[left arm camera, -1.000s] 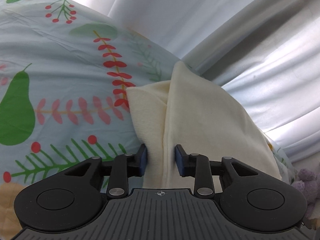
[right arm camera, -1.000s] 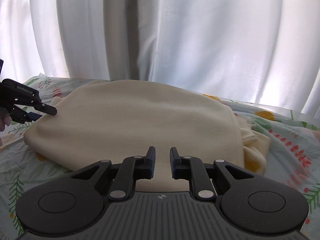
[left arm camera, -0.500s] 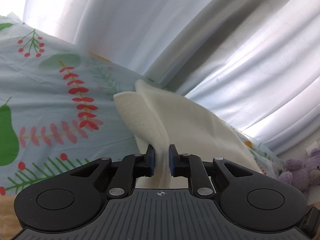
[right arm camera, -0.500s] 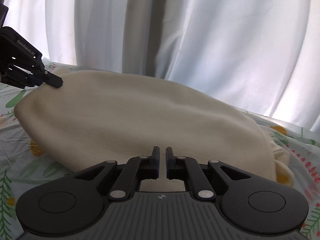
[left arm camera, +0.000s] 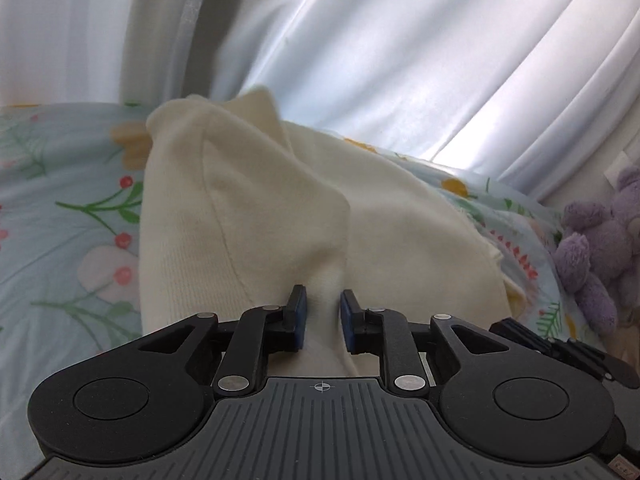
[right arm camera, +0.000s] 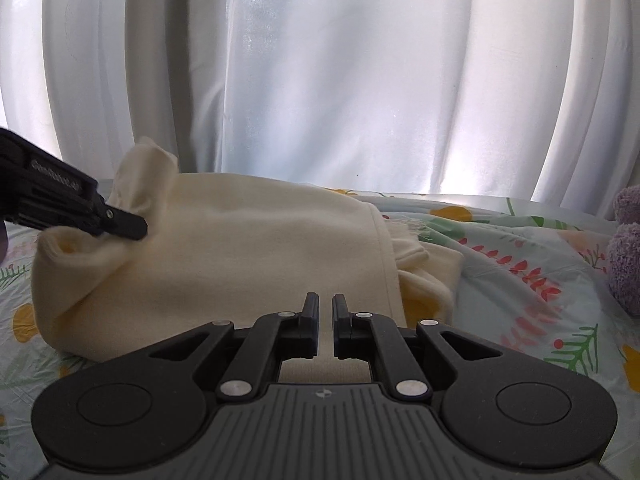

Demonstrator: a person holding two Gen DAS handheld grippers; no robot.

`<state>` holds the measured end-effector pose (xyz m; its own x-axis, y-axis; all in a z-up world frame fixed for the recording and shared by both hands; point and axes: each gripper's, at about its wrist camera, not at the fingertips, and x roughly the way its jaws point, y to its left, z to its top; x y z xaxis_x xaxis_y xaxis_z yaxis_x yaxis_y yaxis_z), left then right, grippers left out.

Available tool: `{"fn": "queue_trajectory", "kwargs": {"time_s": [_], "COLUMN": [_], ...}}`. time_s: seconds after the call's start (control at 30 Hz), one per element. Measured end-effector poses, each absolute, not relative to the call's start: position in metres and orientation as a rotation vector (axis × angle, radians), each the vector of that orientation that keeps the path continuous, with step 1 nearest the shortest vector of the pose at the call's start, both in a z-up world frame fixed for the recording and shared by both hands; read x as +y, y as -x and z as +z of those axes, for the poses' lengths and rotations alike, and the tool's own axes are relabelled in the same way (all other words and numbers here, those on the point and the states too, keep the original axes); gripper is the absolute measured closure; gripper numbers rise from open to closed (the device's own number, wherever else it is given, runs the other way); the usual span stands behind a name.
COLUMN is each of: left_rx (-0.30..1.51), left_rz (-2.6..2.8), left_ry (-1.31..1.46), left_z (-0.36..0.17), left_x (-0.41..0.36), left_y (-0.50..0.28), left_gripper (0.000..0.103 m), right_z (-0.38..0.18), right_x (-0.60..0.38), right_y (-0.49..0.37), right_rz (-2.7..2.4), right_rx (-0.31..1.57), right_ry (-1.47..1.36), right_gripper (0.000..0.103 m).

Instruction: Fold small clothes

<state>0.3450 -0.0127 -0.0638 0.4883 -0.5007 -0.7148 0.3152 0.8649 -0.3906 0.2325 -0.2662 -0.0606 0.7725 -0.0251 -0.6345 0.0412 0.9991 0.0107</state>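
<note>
A cream knit garment [left arm camera: 248, 208] lies on a floral bedsheet [left arm camera: 60, 200]. My left gripper [left arm camera: 322, 312] has a bunched fold of it between its blue pads, and the jaws are opening slightly while the fabric still fills the gap. The right wrist view shows the garment [right arm camera: 248, 248] spread wide, with the left gripper [right arm camera: 136, 228] holding up its left end. My right gripper [right arm camera: 326, 312] is shut at the garment's near edge, a thin strip of cloth pinched between its fingers. The right gripper [left arm camera: 580, 352] also shows at the lower right of the left wrist view.
White curtains [right arm camera: 320, 80] hang close behind the bed. A purple plush toy [left arm camera: 592, 240] sits at the right edge of the bed; the plush toy [right arm camera: 628, 256] is also in the right wrist view. Patterned sheet [right arm camera: 520, 248] lies bare to the garment's right.
My left gripper closed on the fold and carried it across, rolling as it went; the garment's left end now stands raised. My right gripper shut on the near edge.
</note>
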Motion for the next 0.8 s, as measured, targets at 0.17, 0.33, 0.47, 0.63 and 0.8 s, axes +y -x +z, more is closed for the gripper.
{"fn": "queue_trajectory", "kwargs": {"time_s": [0.17,0.33,0.47,0.63,0.8], "left_rx": [0.862,0.816,0.912,0.932,0.938], "left_rz": [-0.528,-0.365,-0.334,-0.352,-0.326], "left_ry": [0.232,0.182,0.161,0.101,0.214], "left_z": [-0.026,-0.018,-0.045,-0.073,-0.057], "left_x": [0.010,0.036,0.035,0.023,0.046], "left_y": [-0.314,-0.295,-0.300,-0.297,-0.289], "left_gripper": [0.063,0.058,0.059,0.048,0.048], "right_z": [-0.062,-0.061,-0.060,-0.060,-0.052], "right_x": [-0.275,-0.280,-0.273,-0.258,-0.257], "right_y": [-0.230,-0.231,-0.233,-0.242,-0.270], "right_rz": [-0.045,-0.034,0.007,0.091,0.267], "right_rx": [0.687,0.691,0.690,0.702,0.770], "right_ry": [-0.050,-0.087,-0.093,-0.077,-0.234], "right_gripper": [0.097,0.097,0.097,0.097,0.056]}}
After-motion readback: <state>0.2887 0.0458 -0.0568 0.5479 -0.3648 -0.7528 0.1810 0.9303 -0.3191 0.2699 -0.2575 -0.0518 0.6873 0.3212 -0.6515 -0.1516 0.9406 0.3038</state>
